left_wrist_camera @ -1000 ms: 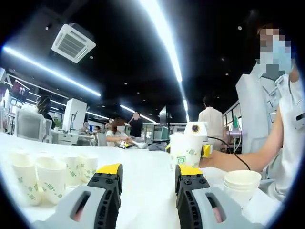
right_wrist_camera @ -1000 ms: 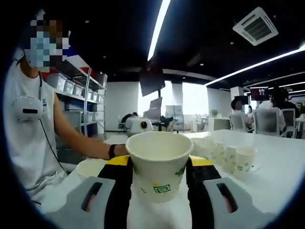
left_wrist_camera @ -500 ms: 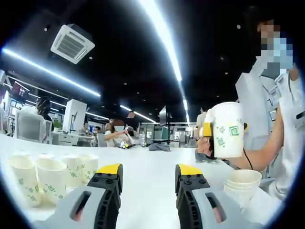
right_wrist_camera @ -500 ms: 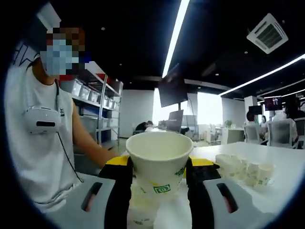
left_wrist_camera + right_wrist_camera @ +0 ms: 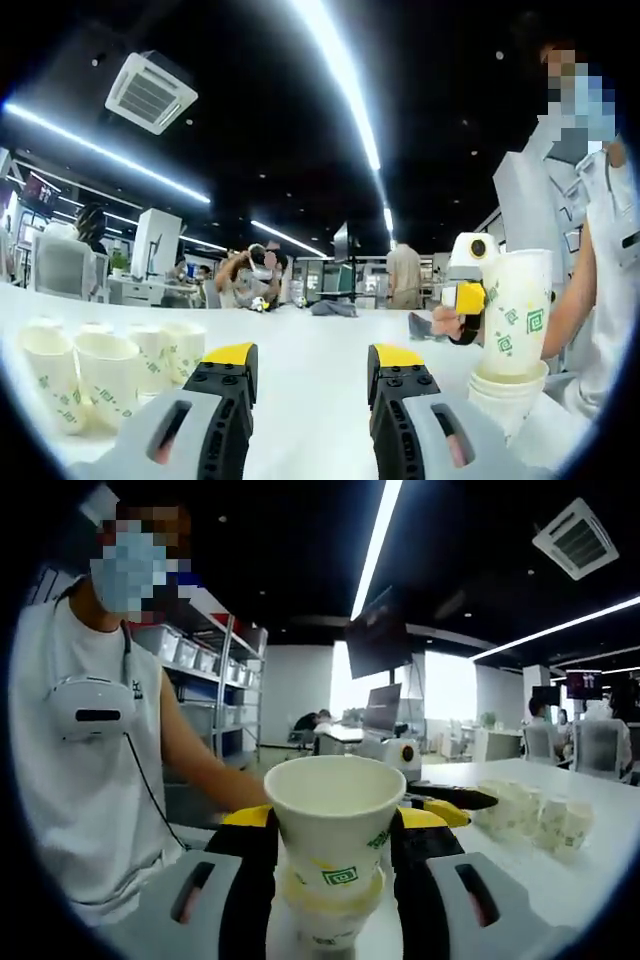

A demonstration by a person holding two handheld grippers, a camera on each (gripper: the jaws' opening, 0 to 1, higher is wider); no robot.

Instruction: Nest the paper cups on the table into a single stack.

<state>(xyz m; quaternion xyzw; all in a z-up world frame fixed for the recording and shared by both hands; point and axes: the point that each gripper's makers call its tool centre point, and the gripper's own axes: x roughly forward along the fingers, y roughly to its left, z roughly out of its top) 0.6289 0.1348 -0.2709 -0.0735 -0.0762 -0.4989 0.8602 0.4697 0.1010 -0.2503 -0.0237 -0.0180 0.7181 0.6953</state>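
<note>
My right gripper is clenching a paper cup between its jaws, holding it partly sunk into the stack on the white table. My left gripper is hanging released above the tabletop, with the loose cups clustered off to its left

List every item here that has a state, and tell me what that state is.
Right gripper: shut on the held cup.
Held cup: upright, partly lowered into the stack.
Stack: upright on the table, receiving the held cup.
Left gripper: open, holding nothing.
Loose cups: upright, grouped on the table, not yet nested.
</note>
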